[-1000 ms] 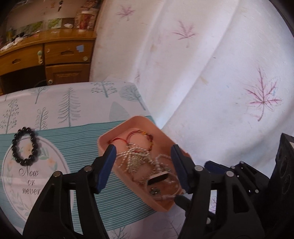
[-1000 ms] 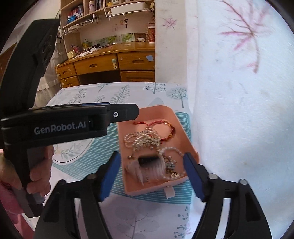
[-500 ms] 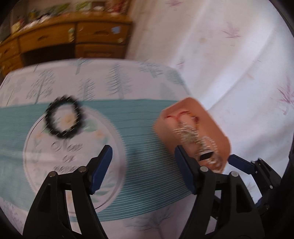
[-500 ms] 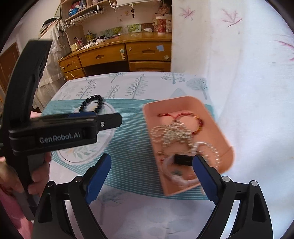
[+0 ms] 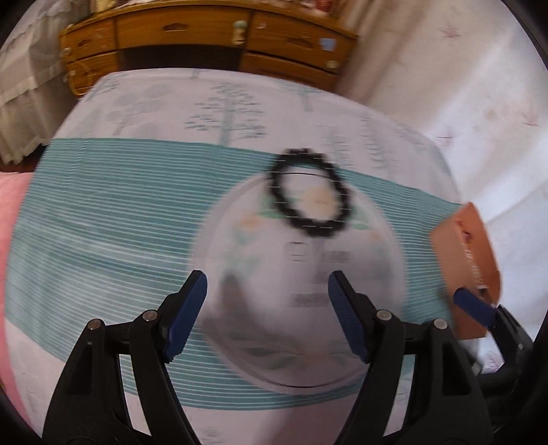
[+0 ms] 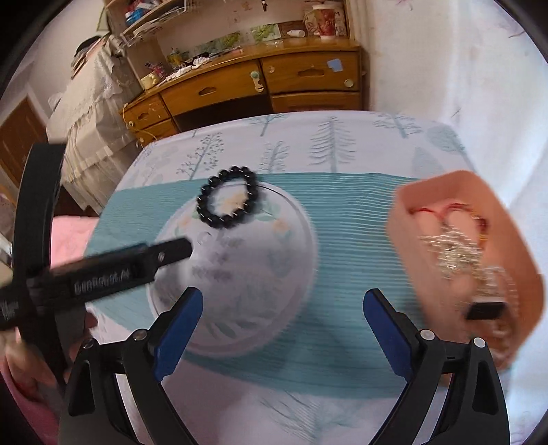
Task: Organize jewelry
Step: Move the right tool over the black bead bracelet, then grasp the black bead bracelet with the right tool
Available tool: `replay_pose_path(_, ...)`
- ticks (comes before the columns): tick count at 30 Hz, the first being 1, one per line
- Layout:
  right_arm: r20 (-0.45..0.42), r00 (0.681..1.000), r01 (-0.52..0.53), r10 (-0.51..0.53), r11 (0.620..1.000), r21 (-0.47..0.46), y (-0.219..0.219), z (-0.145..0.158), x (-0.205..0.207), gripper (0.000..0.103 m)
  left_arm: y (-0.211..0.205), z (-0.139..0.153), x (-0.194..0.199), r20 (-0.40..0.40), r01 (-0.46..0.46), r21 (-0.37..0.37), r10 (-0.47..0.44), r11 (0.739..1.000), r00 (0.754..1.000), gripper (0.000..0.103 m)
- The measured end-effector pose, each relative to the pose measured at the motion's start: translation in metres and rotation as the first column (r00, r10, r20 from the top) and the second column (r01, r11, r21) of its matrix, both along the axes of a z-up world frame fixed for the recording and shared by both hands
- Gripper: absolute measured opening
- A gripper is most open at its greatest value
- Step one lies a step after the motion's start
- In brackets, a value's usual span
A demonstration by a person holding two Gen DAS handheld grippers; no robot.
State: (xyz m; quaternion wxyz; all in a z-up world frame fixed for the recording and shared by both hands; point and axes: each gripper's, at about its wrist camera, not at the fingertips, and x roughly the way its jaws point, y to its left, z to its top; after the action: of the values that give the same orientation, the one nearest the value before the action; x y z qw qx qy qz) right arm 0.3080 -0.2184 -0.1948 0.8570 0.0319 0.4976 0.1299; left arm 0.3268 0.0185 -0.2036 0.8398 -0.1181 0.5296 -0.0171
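A wooden desk (image 6: 260, 85) with drawers stands against the far wall, its top cluttered with small items (too small to name, apart from a patterned cup (image 6: 323, 20)). A blue sticker (image 6: 335, 65) sits on one drawer front. Above it hangs a wire shelf (image 6: 154, 17). To the left, a lace-trimmed white cover (image 6: 85, 113) drapes over furniture. On the right hangs a white sheet (image 5: 479, 102) printed with pink maple leaves. A brown door (image 6: 17, 137) shows at far left.

Bracelet (image 6: 227, 201) lies on counter (image 6: 342, 219) left of tray (image 6: 407, 239), well apart. Necklaces (image 6: 455, 250) lie in tray. Desk (image 6: 260, 85) stands behind counter. Curtain (image 6: 462, 68) hangs to rt.
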Motion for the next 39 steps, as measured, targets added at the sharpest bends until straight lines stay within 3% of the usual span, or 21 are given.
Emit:
replay_pose_path(6, -0.001, 0.996, 0.092, -0.092, 0.995, 0.045, 0.042, -0.018, 0.042, 0.094, 0.046, -0.009, -0.006, -0.03, -0.078, 0.037, 0.079, 0.996, 0.996, 0.071)
replay_pose_path(8, 0.01, 0.995, 0.104, -0.104, 0.994, 0.032, 0.053, -0.024, 0.056, 0.079, 0.057, -0.009, -0.008, -0.026, -0.08, 0.063, 0.082, 0.995, 0.996, 0.071)
replay_pose_path(11, 0.011, 0.992, 0.125, -0.125, 0.992, 0.017, 0.07, -0.032, 0.077, 0.068, 0.068, -0.008, -0.01, -0.016, -0.078, 0.08, 0.079, 0.994, 0.997, 0.071)
replay_pose_path(17, 0.05, 0.992, 0.121, -0.116, 0.988, -0.095, 0.099, -0.045, 0.099, 0.043, 0.081, -0.005, -0.007, -0.006, -0.075, 0.023, 0.075, 0.997, 0.997, 0.071)
replay_pose_path(21, 0.046, 0.995, 0.094, -0.087, 0.981, -0.17, 0.114, -0.051, 0.106, 0.038, 0.078, 0.003, -0.008, 0.015, -0.049, 0.016, 0.049, 0.999, 0.999, 0.071)
replay_pose_path(29, 0.016, 0.996, 0.092, -0.09, 0.976, -0.199, 0.119, -0.058, 0.11, 0.02, 0.069, 0.021, -0.016, 0.06, -0.008, 0.02, 0.007, 1.0, 0.998, 0.071)
replay_pose_path(39, -0.036, 0.991, 0.129, -0.132, 0.989, -0.073, 0.082, -0.051, 0.095, 0.014, 0.06, 0.04, -0.052, 0.091, -0.009, 0.094, 0.0, 0.996, 0.996, 0.071)
